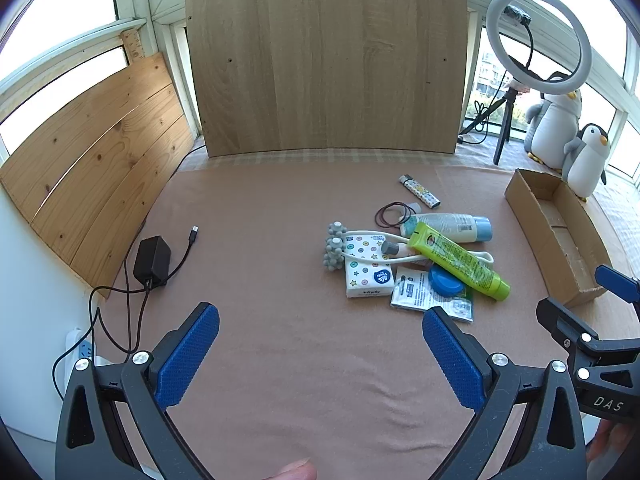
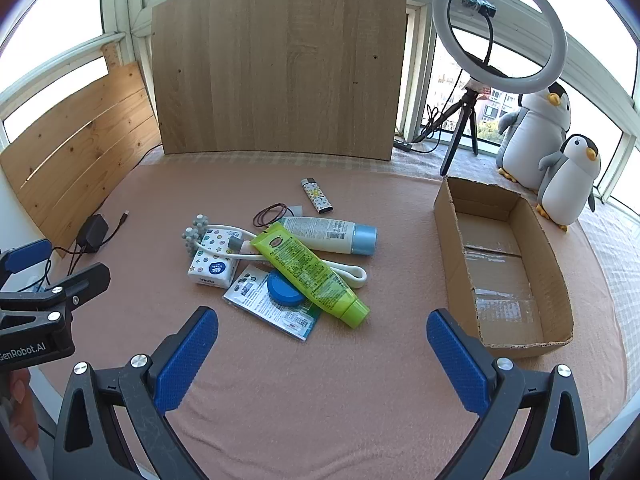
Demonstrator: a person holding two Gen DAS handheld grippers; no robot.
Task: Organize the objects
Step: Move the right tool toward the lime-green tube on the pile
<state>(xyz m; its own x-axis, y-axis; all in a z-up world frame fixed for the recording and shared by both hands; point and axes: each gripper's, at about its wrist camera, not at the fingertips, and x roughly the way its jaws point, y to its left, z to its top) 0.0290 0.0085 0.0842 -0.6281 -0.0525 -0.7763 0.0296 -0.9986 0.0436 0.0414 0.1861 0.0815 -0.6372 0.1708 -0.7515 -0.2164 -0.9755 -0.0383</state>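
- Pink cloth (image 2: 320,380) covers the table, soft w/ slight wrinkles; bare stretch in front of both grippers.
- Wood board (image 2: 280,64) upright at far edge; pine slats (image 1: 96,152) on left side.
- Cardboard box (image 2: 556,280), long, open top, torn rim, on the right, apart from the pile.
- Pile mid-table: green tube (image 2: 312,276) lies diagonally over white massager (image 2: 352,272) and blue lid (image 2: 284,290); white bottle (image 2: 332,234) w/ blue cap just behind; tissue pack (image 2: 212,266) at left; foil sachet (image 2: 272,308) under lid.
- Hair ties (image 2: 272,214) and lighter (image 2: 317,196) behind pile, lighter apart.
- Left gripper (image 1: 320,360): spread wide, nothing held, over bare cloth.
- Right gripper (image 2: 322,360): spread wide too, nothing held, near the box's front corner.
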